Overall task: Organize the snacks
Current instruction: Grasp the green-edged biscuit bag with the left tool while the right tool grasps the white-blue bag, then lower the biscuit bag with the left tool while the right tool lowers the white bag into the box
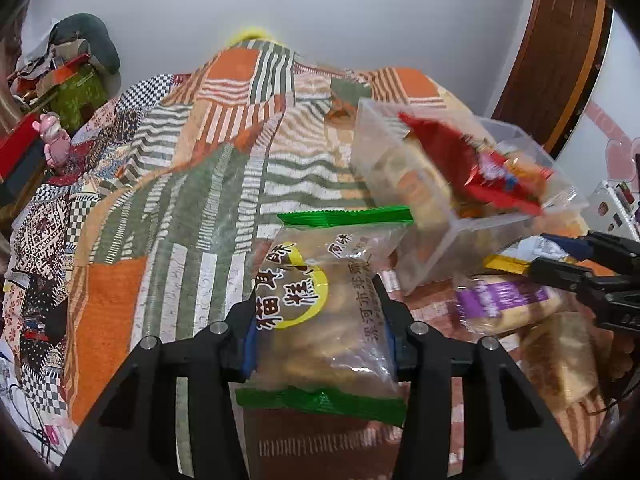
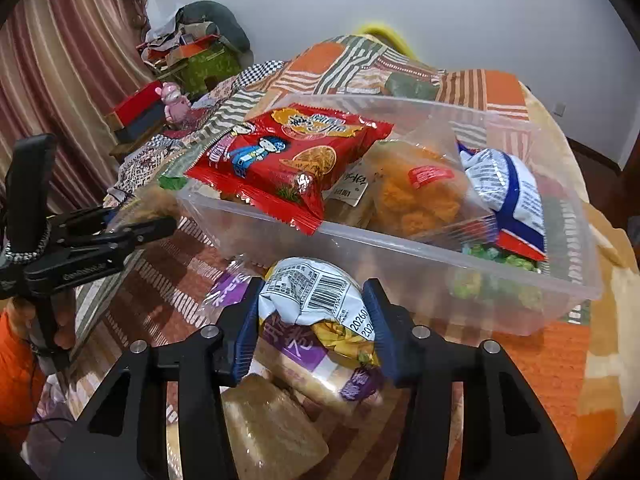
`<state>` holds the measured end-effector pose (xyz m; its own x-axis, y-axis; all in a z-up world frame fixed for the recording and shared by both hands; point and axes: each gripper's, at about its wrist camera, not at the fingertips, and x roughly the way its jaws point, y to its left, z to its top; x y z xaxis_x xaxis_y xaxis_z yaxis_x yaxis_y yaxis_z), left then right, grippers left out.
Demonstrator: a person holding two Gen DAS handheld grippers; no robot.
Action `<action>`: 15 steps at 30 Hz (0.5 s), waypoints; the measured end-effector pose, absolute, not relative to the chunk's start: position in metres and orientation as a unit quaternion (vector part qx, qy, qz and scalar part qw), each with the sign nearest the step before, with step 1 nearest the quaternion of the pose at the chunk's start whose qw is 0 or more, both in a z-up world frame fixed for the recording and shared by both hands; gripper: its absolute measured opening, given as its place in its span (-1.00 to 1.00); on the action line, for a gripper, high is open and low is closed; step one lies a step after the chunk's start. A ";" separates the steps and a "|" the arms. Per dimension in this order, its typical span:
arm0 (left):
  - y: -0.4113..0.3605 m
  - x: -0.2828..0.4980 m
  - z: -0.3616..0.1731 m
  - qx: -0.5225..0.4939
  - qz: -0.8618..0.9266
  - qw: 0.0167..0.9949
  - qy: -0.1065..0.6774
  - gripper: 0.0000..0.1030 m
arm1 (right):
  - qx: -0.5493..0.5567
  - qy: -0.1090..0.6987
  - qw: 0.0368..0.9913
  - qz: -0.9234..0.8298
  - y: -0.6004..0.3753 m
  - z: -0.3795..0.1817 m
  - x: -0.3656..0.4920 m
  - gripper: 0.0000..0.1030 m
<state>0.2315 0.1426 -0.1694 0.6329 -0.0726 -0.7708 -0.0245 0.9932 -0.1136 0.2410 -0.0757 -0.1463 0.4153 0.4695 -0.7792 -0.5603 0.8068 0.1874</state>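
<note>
Left gripper [image 1: 322, 330]: jaws closed on the green-edged biscuit bag [image 1: 326, 304], held above the patchwork bedspread [image 1: 168, 184].
Right gripper [image 2: 310, 334]: jaws pinching the crumpled white barcode packet [image 2: 310, 294], over the purple-label bread packs [image 2: 316, 372].
Clear plastic bin [image 2: 400, 264]: just ahead, already loaded; red snack bag [image 2: 280, 160] lying across its rim.
Handling: light, soft film, slippery, contents likely crushable; best gripped at mid-body or sealed edge, gently.

Red snack pkt [image 2: 288, 168], orange/green patchwork quilt [image 1: 192, 184].
</note>
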 end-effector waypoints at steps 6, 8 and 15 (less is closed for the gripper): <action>0.132 0.222 -0.143 -0.057 -0.018 0.912 0.405 -0.11 | -0.046 0.431 0.848 0.305 -0.087 -0.134 0.235 -0.18; 0.126 0.219 -0.133 -0.054 -0.021 0.916 0.398 -0.11 | -0.043 0.426 0.850 0.306 -0.091 -0.129 0.232 -0.19; 0.105 0.214 -0.105 -0.055 -0.036 0.924 0.376 -0.11 | -0.030 0.400 0.866 0.299 -0.107 -0.106 0.223 -0.19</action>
